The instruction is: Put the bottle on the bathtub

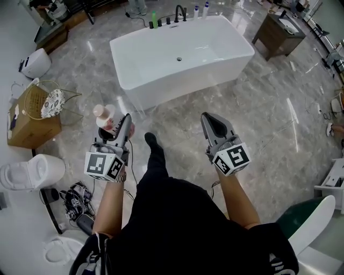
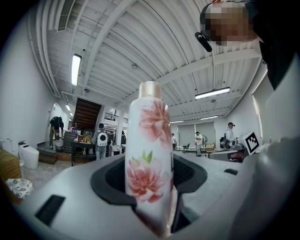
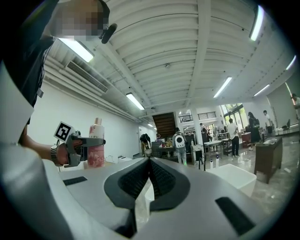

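- Closest in, the person's black-clad torso point(image 1: 177, 225) fills the bottom edge, both bare forearms are stretched forward, and one foot point(image 1: 152, 142) is out ahead on the marble floor point(image 1: 269, 123).
- Left claw point(image 1: 126, 120): clamped on the bottle point(image 1: 104, 115). The left gripper view backs that up, with both pads pressed against the lower body and the bottle standing upright between them.
- That bottle is white with pink flowers and a pale cap. It's up in the air over the floor, short of the near long side of the bathtub point(image 1: 177, 88), toward its left-hand corner and clear of the tub.
- Right claw point(image 1: 207, 118): nothing in it, jaws drawn together with the tips meeting. It's side by side with the left one and well apart from it.
- Over in the right gripper view, the left claw shows off to the side with the bottle's cap poking up above its jaws.
- The bathtub is white and freestanding, with the drain showing in its bottom.
- Along the far rim stand a black faucet point(image 1: 180, 12), a green bottle point(image 1: 153, 20) just beside it and two white bottles point(image 1: 206, 9) toward the right-hand corner.
- Down the floor's left edge there's a cardboard box point(image 1: 27, 121) with a wire basket point(image 1: 52, 102) just beside it, and a toilet point(image 1: 29, 172) nearer the person.
- A wooden cabinet point(image 1: 277, 33) stands on the floor beyond the tub's right end.
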The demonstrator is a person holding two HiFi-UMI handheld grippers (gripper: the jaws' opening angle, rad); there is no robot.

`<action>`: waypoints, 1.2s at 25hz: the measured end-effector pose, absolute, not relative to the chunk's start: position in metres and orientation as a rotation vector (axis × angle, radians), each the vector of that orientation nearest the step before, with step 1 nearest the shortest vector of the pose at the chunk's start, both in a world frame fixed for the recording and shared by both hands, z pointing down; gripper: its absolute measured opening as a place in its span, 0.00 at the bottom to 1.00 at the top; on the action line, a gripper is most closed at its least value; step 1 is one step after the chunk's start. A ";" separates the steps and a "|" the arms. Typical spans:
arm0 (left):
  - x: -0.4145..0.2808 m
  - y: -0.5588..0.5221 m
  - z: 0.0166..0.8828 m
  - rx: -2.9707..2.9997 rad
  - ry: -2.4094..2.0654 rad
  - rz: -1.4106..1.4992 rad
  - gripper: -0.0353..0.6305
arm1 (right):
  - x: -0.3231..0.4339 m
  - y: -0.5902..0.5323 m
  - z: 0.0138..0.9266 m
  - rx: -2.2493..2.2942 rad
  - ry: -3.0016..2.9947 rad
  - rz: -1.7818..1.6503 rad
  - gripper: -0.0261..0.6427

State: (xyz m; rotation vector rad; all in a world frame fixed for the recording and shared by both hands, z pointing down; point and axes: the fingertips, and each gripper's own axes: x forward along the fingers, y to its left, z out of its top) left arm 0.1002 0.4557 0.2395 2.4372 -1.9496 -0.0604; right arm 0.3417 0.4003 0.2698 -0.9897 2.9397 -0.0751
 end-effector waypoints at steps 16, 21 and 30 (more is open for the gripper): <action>-0.064 0.205 0.246 2.530 -1.804 -0.020 0.39 | 0.167 0.151 0.280 -1.062 2.993 -0.144 0.05; -0.126 0.146 0.243 2.527 -1.819 -0.029 0.39 | 0.118 0.090 0.283 -1.083 3.020 -0.144 0.05; -0.184 0.067 0.230 2.553 -1.820 -0.055 0.39 | 0.064 0.034 0.269 -1.086 3.027 -0.100 0.05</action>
